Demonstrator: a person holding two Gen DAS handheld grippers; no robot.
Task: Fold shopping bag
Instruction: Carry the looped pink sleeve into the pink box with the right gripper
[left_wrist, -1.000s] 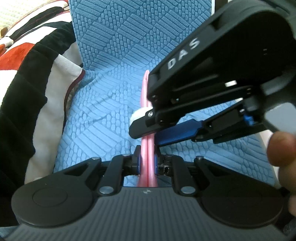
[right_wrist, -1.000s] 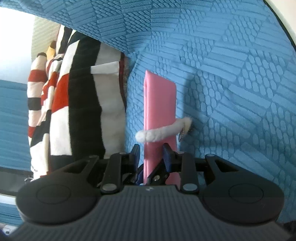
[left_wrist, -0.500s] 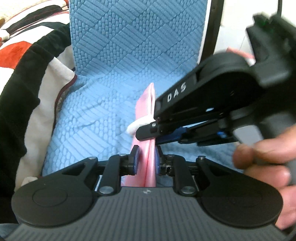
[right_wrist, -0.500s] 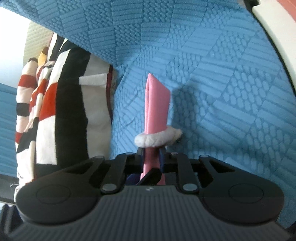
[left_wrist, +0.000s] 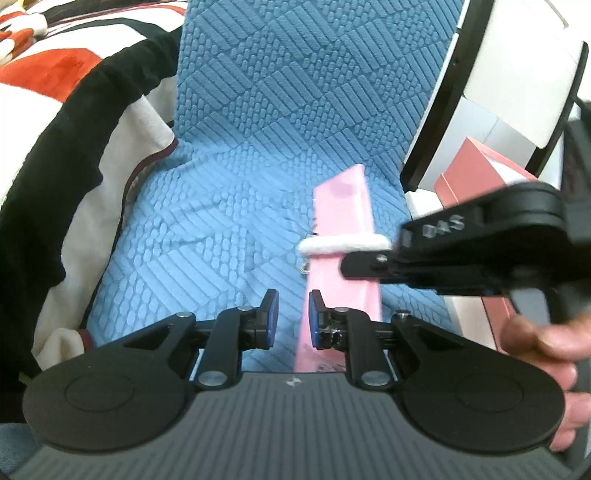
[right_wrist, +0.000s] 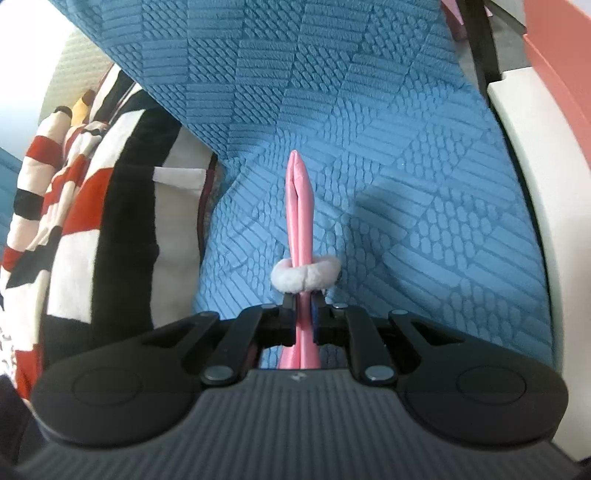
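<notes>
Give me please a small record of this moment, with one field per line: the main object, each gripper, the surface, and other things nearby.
main object: folded pink fabric shopping bag, a fluffy white band looped around it
left gripper: open, the bag beside its right finger, not clamped
right gripper: shut on the bag just below the band
surface: blue textured quilted cover
nearby: black, white and red striped blanket at left; white curved panel at right
</notes>
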